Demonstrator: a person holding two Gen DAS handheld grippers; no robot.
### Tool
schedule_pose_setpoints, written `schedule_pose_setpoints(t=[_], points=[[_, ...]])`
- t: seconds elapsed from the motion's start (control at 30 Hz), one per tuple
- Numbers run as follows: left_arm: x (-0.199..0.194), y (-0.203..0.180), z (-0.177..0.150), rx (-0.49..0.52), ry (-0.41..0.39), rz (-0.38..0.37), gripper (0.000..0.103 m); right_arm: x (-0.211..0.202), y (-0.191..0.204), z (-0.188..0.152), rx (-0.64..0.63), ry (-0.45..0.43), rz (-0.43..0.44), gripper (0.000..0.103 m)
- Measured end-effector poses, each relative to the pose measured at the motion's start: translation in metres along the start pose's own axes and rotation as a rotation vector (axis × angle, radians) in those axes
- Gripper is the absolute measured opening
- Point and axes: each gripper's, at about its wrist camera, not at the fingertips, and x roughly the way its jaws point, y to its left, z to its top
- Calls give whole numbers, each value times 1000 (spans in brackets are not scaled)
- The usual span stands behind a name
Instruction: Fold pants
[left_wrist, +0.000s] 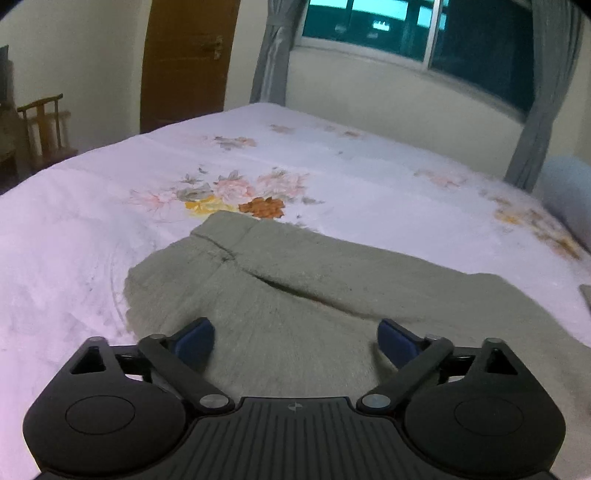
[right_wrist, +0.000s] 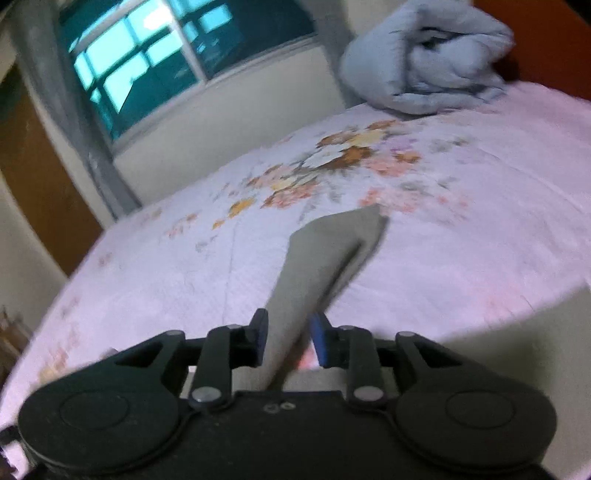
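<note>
Grey-green pants (left_wrist: 295, 280) lie spread on the floral bed sheet (left_wrist: 74, 229), waist end toward the far side. My left gripper (left_wrist: 295, 338) is open just above the pants, its blue pads (left_wrist: 195, 341) wide apart with nothing between them. In the right wrist view my right gripper (right_wrist: 290, 338) is partly closed around a strip of the pants (right_wrist: 325, 251), a leg that runs away from the jaws and ends on the sheet (right_wrist: 480, 240). A small gap shows beside the right pad (right_wrist: 319, 339).
A rolled pale blue quilt (right_wrist: 424, 59) lies at the bed's far right corner. A window with grey curtains (left_wrist: 273, 51) is behind the bed, a brown door (left_wrist: 184, 62) to the left, and a wooden chair (left_wrist: 44, 125) beside the bed.
</note>
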Motion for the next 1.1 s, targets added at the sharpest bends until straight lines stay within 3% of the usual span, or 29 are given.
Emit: schedule_pose_setpoints(t=[0.1,0.23,0.3,0.4,0.47,0.53,0.57,0.67,0.77,0.97,1.1], points=[[10,-10,5,73,-3,54,99,30,12,14,-110,20,-16,21],[11,-12,5,119,-35,72,99,89,20,43,-174,59,-49,22],[11,-7,6,107,-55,66,99,122,25,52,-212,91,-97,23],[17,-5,7,120,-69,141,100,169,31,58,-279,157,-185,22],[28,-2,4,127,-49,159,103,198,35,52,-342,236,-270,22],[39,-5,2,170,-18,178,103,209,42,44,-412,240,-322,20],[42,-7,1,177,-18,185,103,209,45,42,-433,238,-332,12],[47,-5,2,165,-14,182,103,196,42,43,-395,207,-329,0],[48,-4,0,160,-19,176,103,159,32,58,-287,127,-275,0],[51,-3,0,163,-7,164,103,35,6,85,-178,-63,-197,0],[52,0,4,183,25,132,103,-36,-30,89,-95,-128,-211,0]])
